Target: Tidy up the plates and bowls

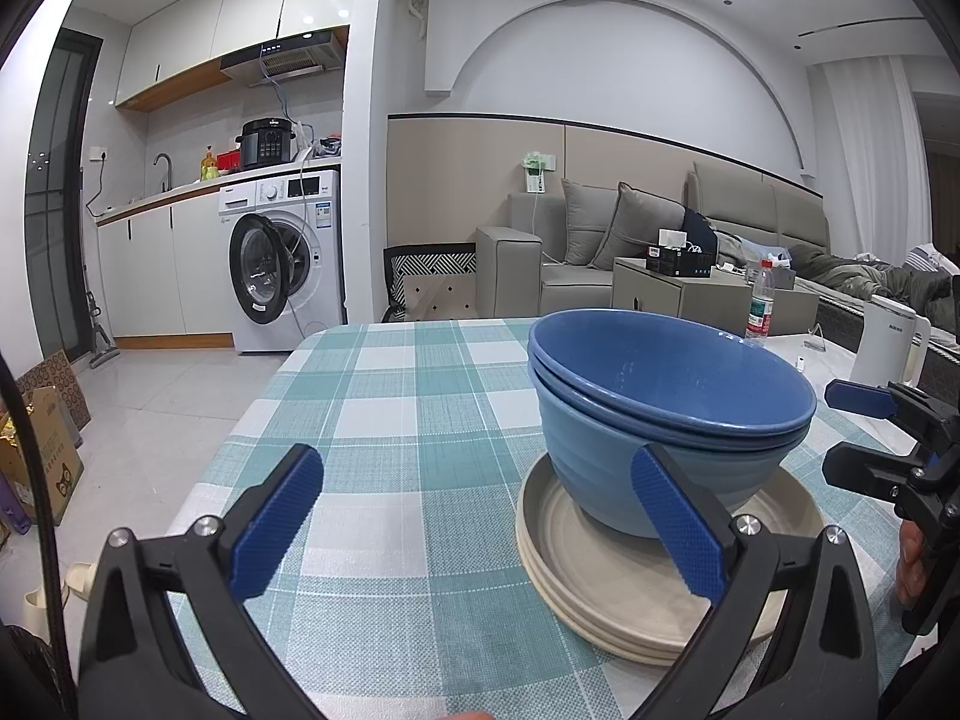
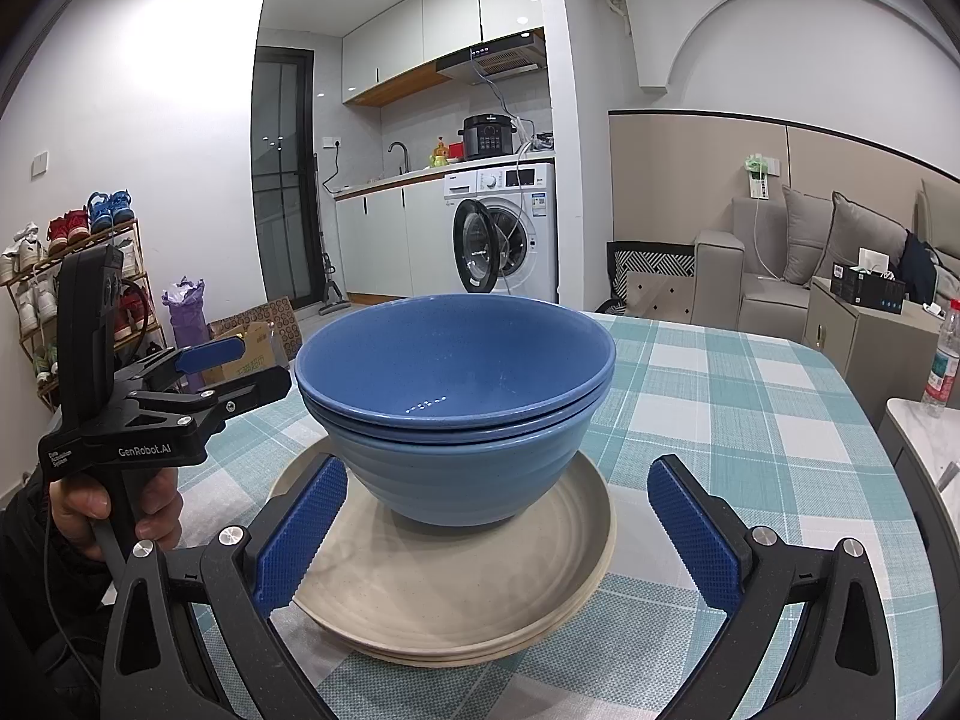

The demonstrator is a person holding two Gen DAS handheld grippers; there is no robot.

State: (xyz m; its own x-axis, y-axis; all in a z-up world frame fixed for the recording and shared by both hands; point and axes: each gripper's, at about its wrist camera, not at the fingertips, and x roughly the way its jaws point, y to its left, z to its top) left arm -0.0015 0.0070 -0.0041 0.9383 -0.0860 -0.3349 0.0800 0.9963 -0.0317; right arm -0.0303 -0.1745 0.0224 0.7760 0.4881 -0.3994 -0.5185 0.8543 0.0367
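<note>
Your two nested blue ceramic bowls (image 2: 456, 396) sit centred on the stacked beige round plates (image 2: 480, 588) on the teal checked tablecloth (image 1: 384, 420), a compact pile; your left gripper (image 1: 480, 531) and right gripper (image 2: 498, 534) gape wide, holding nothing

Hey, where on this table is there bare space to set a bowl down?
The checked tablecloth is bare left of the cream plates, toward the washing machine. The right side is crowded: blue bowls on the plates, then bottle and kettle.
</note>
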